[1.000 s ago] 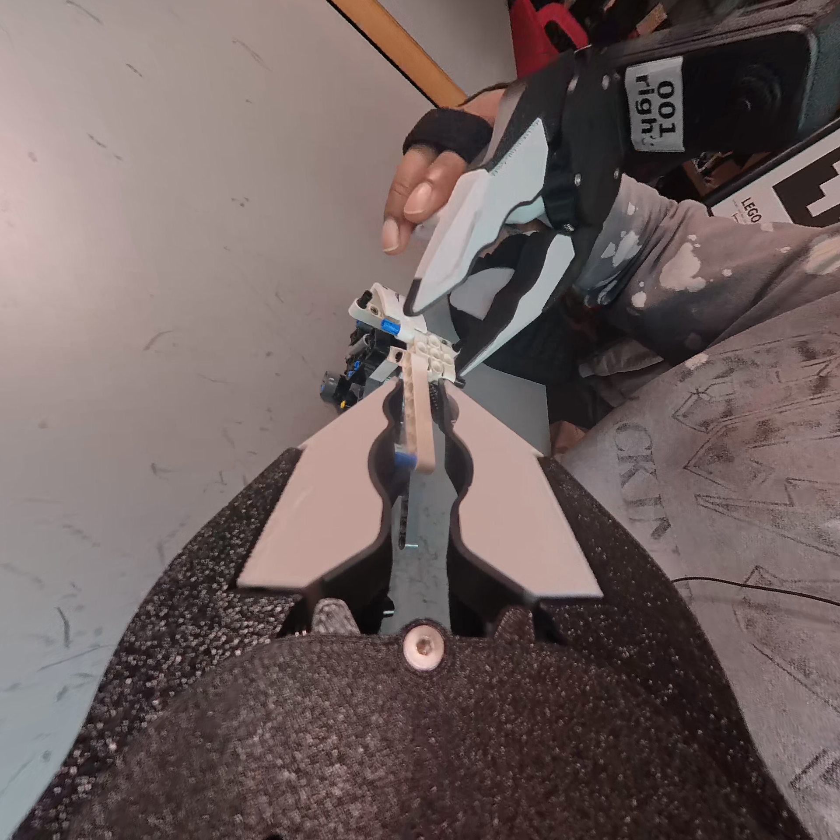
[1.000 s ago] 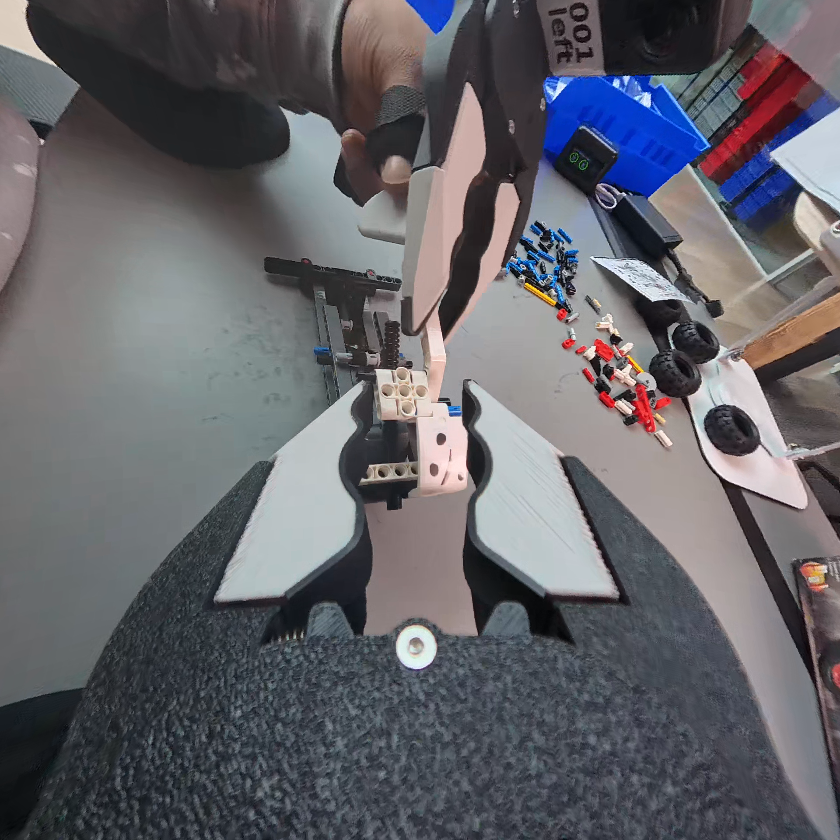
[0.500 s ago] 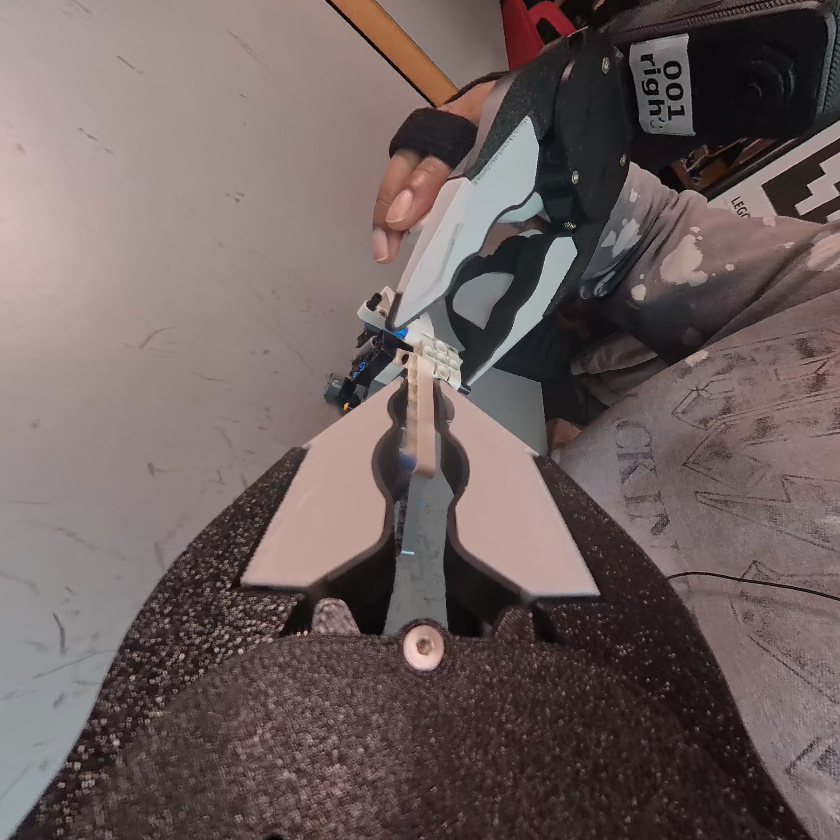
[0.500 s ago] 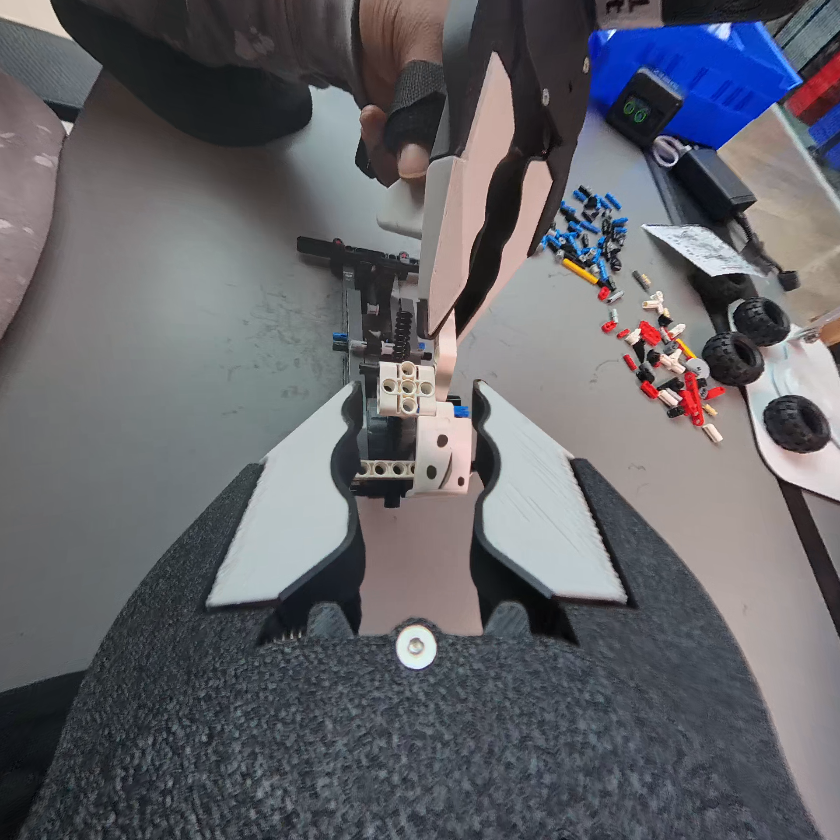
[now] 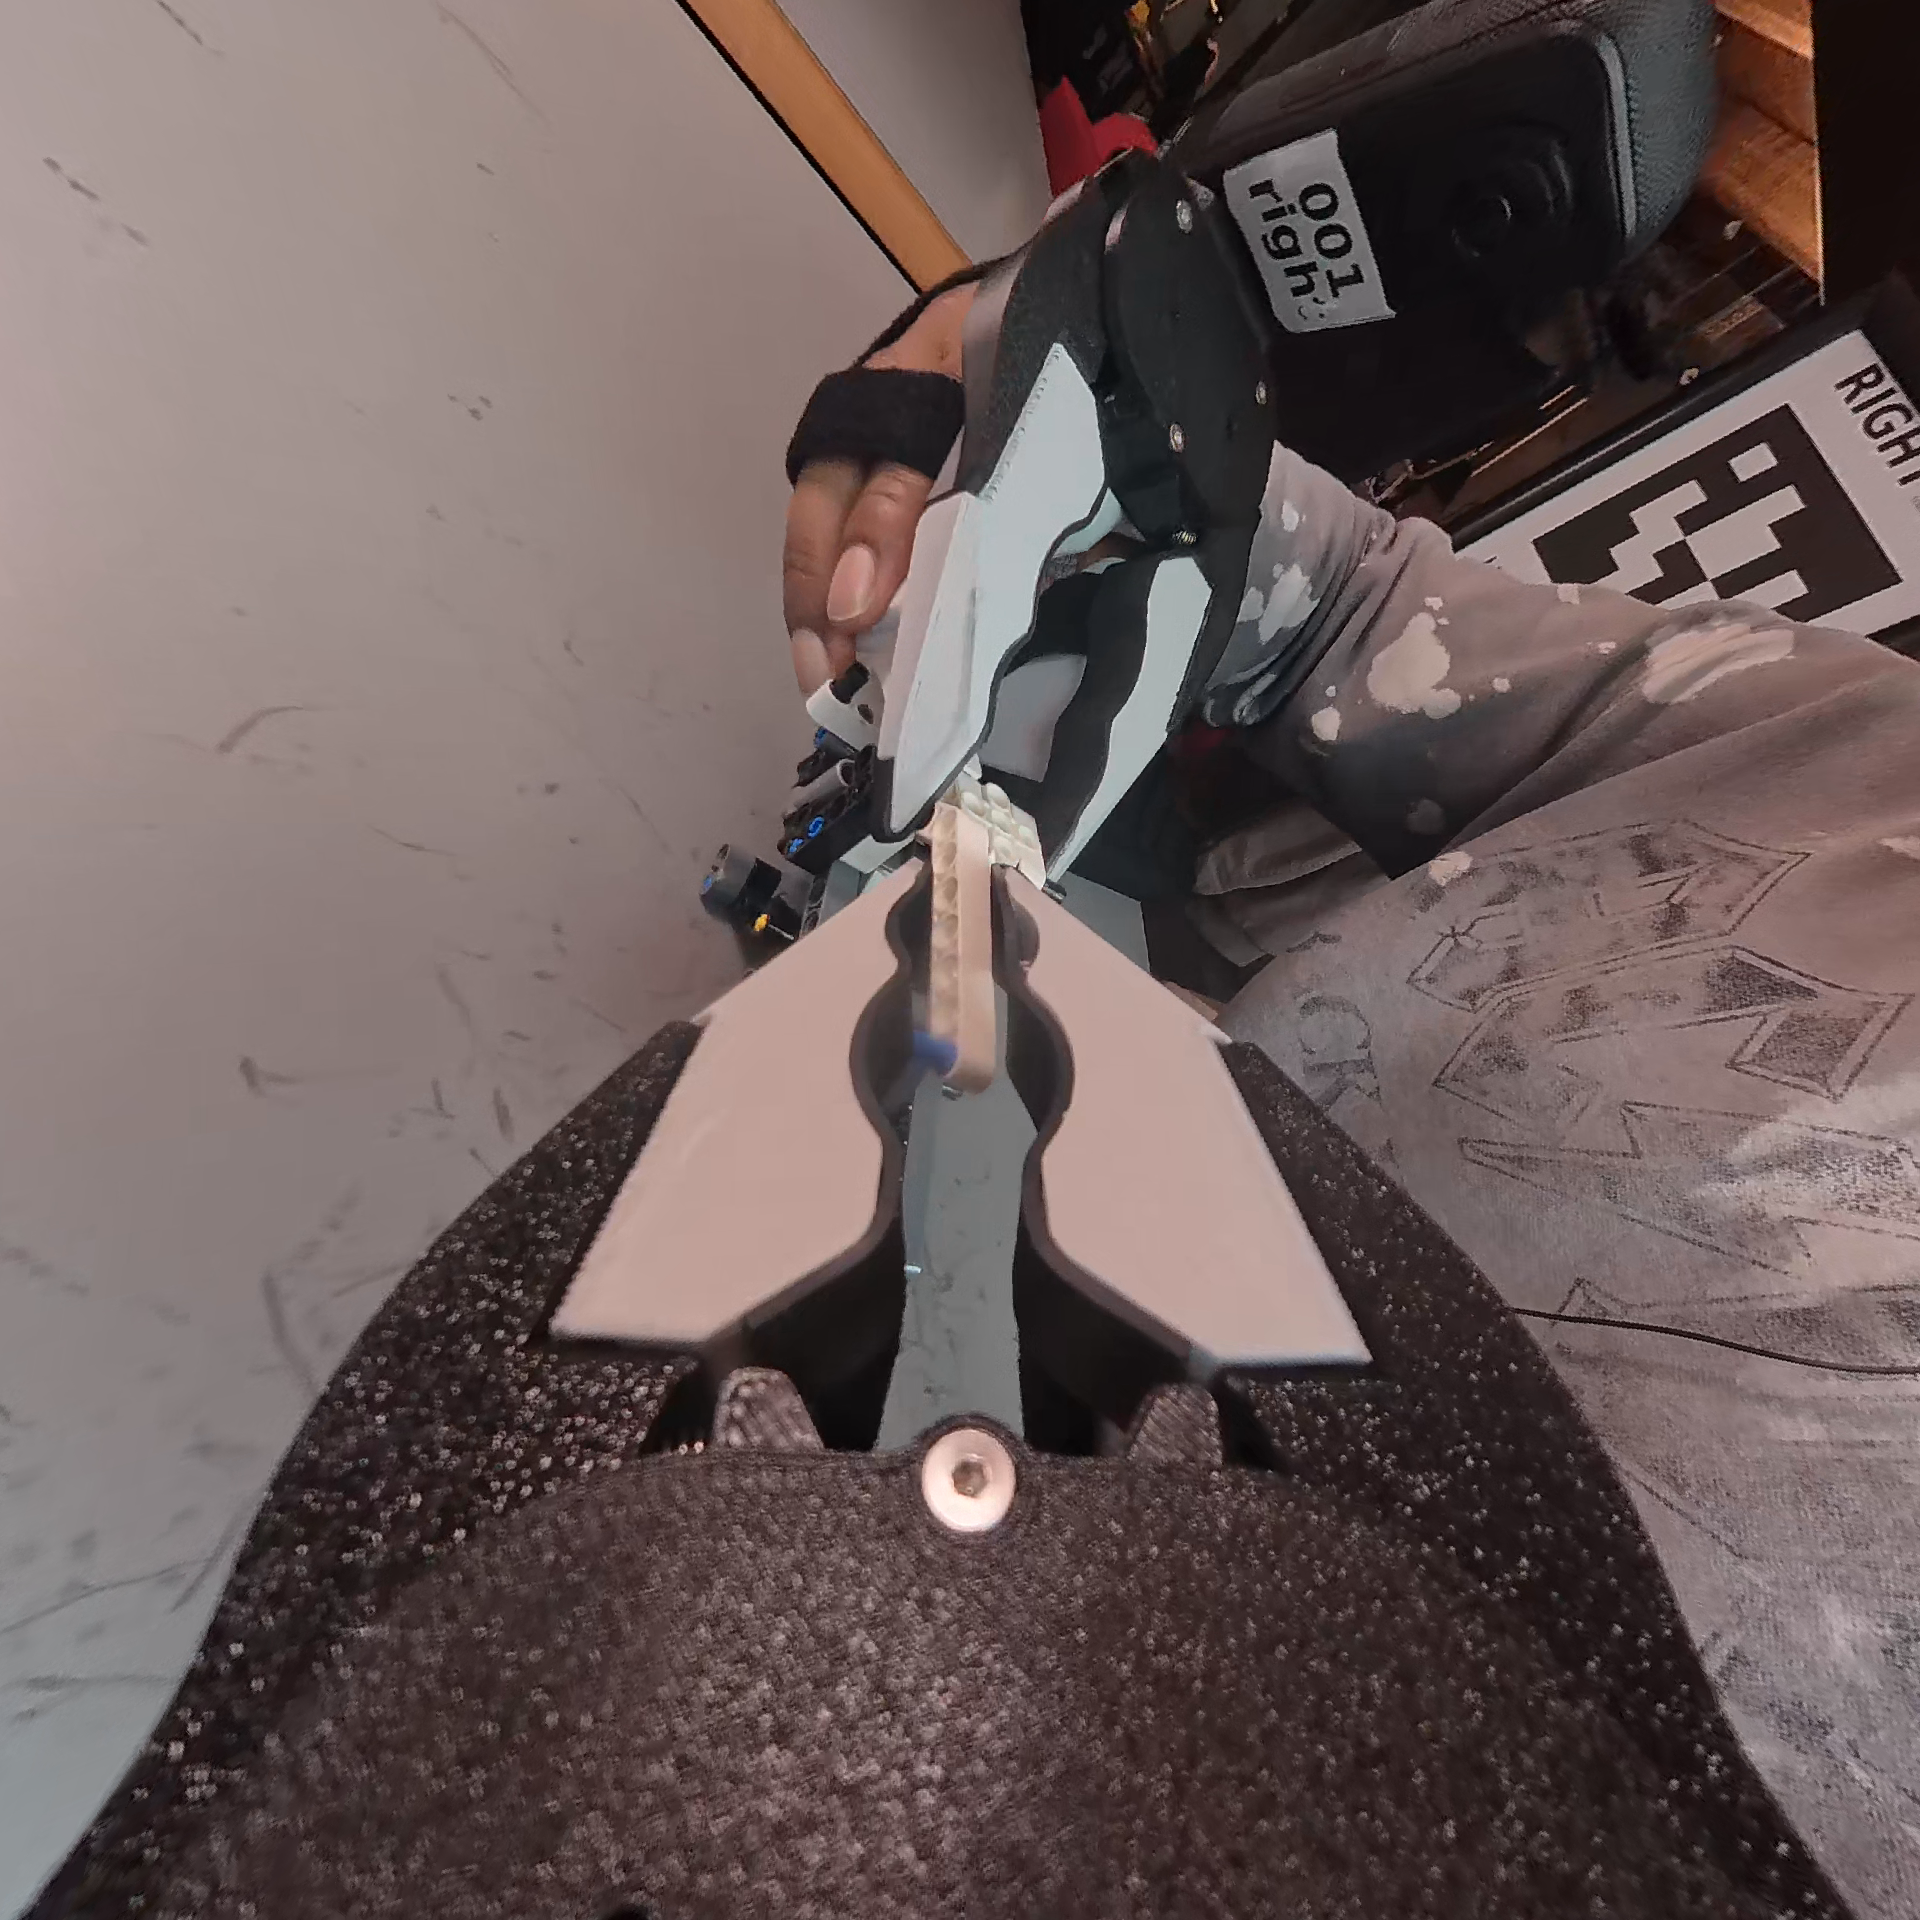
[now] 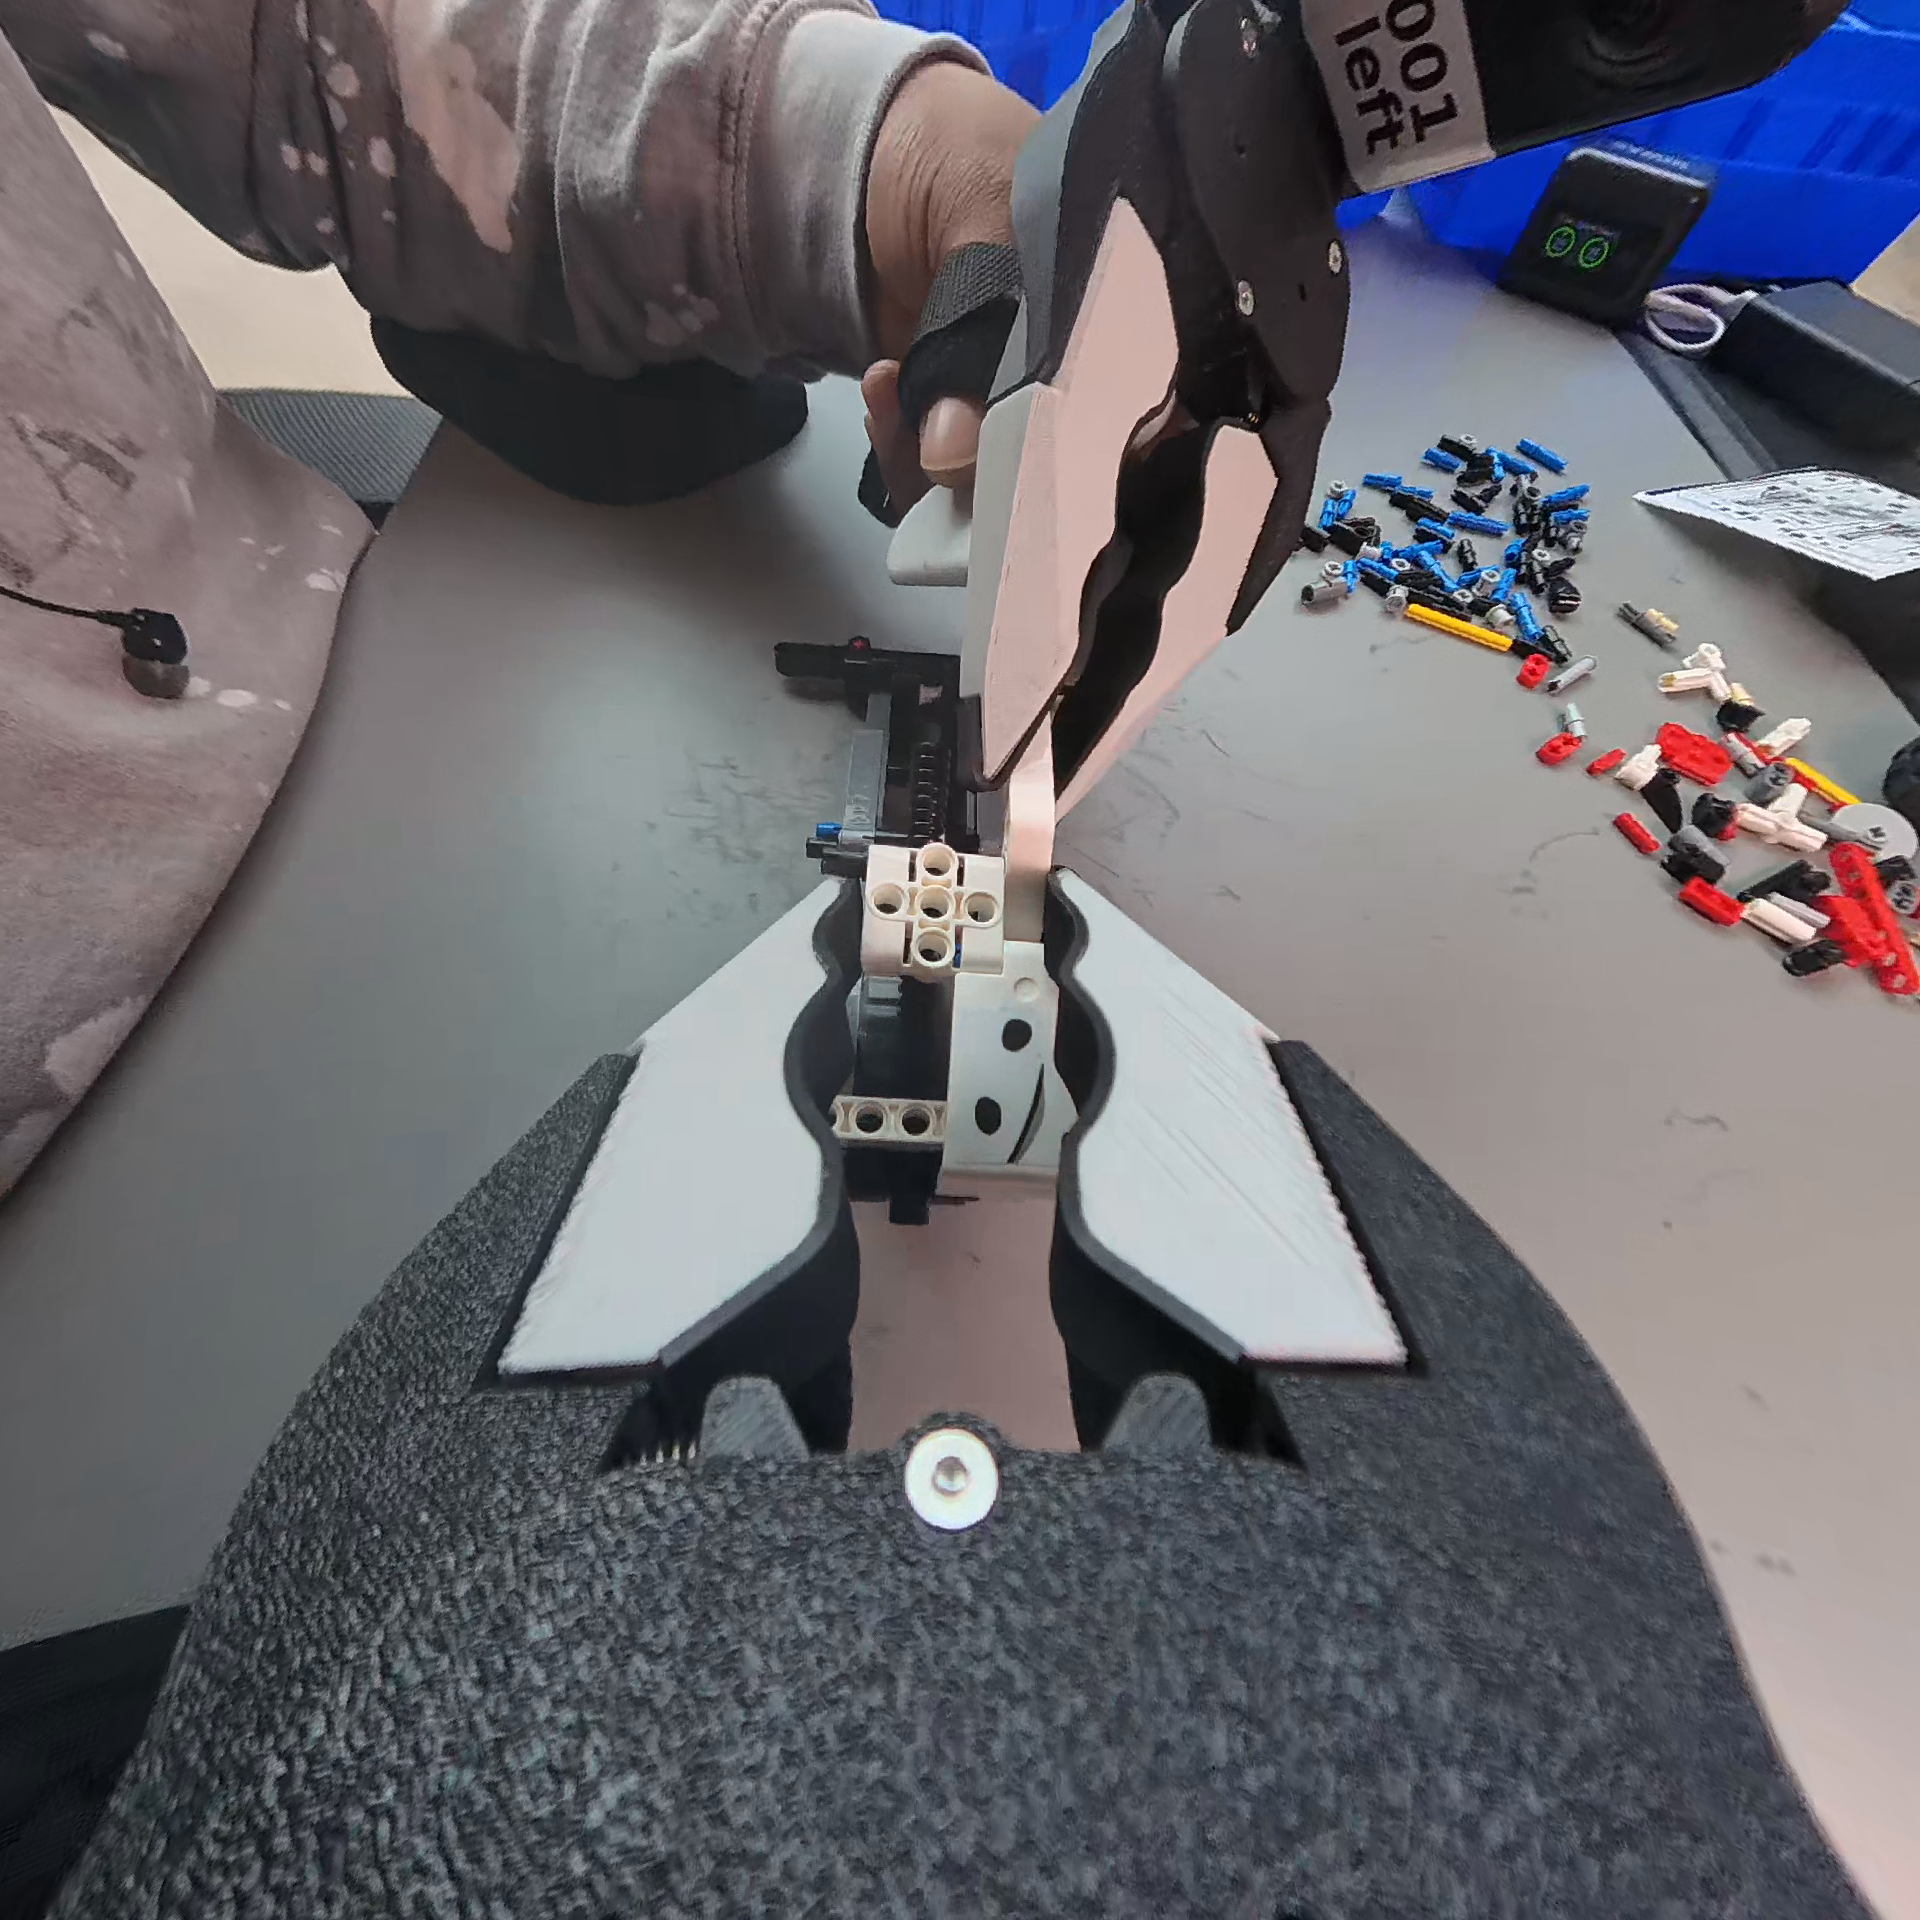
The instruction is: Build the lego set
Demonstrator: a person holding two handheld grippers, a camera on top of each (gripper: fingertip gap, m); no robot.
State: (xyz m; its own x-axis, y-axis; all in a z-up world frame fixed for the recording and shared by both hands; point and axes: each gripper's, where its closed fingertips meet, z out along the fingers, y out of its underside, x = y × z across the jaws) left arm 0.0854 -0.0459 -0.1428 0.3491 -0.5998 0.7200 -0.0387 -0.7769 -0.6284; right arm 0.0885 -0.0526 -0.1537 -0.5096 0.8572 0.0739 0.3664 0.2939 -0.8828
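In the right wrist view my right gripper [image 6: 948,883] is shut on a partly built lego assembly [image 6: 935,904] of white blocks on a black frame, held over the grey table [image 6: 520,831]. My left gripper [image 6: 1039,748] comes down from above, shut on a white beam [image 6: 1031,831] that lies against the assembly's right side. In the left wrist view my left gripper [image 5: 964,883] grips the same white beam [image 5: 966,977], with a blue pin beside it. The right gripper [image 5: 935,800] and the assembly [image 5: 821,821] are just beyond. Where the beam meets the assembly is hidden.
Loose blue and black pieces [image 6: 1455,540] and red and white pieces [image 6: 1766,821] lie to the right. Behind them are a paper sheet [image 6: 1787,520], a black device [image 6: 1590,239] and a blue bin [image 6: 1766,156]. The person's grey shirt [image 5: 1558,1143] is close by. The tips of both grippers are at nearly the same place.
Both grippers have kept their hold. The left gripper with the beam and the right gripper with the assembly have drawn closer together, and the beam now sits tighter against the white block.
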